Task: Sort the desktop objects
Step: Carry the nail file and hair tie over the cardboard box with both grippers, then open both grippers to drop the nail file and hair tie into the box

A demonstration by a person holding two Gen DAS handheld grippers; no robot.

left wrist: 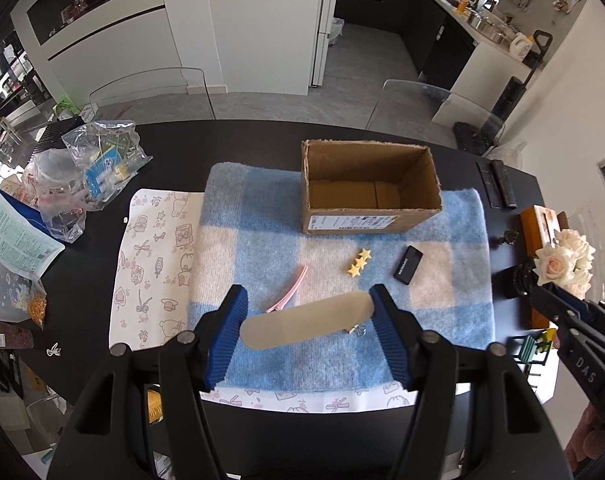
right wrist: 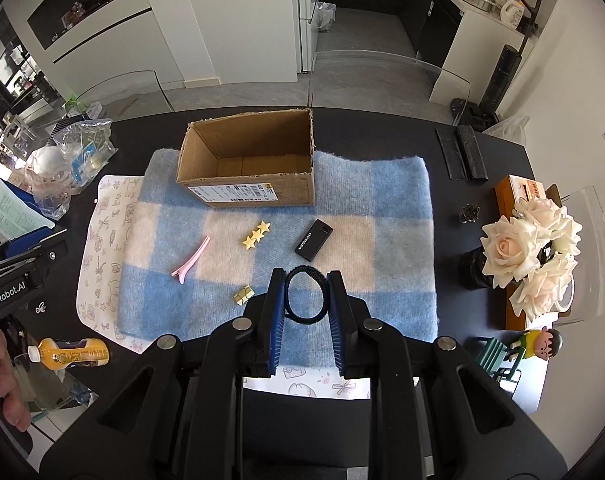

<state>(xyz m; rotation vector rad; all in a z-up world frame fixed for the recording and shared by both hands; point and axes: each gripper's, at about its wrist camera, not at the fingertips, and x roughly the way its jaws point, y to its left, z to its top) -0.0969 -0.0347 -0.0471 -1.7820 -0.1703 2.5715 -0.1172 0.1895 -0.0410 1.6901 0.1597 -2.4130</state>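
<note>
Left tongs [left wrist: 306, 316]: gripping a beige oval plate [left wrist: 305, 321] spanning both pads.
Right tongs [right wrist: 305, 294]: squeezing a black hair tie [right wrist: 305, 295] between them.

Flowers: white roses [right wrist: 530, 248] in a dark vase, right side of the black table [right wrist: 382, 128]
Toy: small boy figure [right wrist: 540, 345] beside a tiny green chair [right wrist: 496, 356], near the roses
Drink: orange juice bottle [right wrist: 72, 354] lying down, left edge
Bags: crinkly clear plastic bags [left wrist: 98, 168], far left
Remotes: two black ones [right wrist: 460, 152] side by side, far right

Both wrist views, probably high, boxward.
</note>
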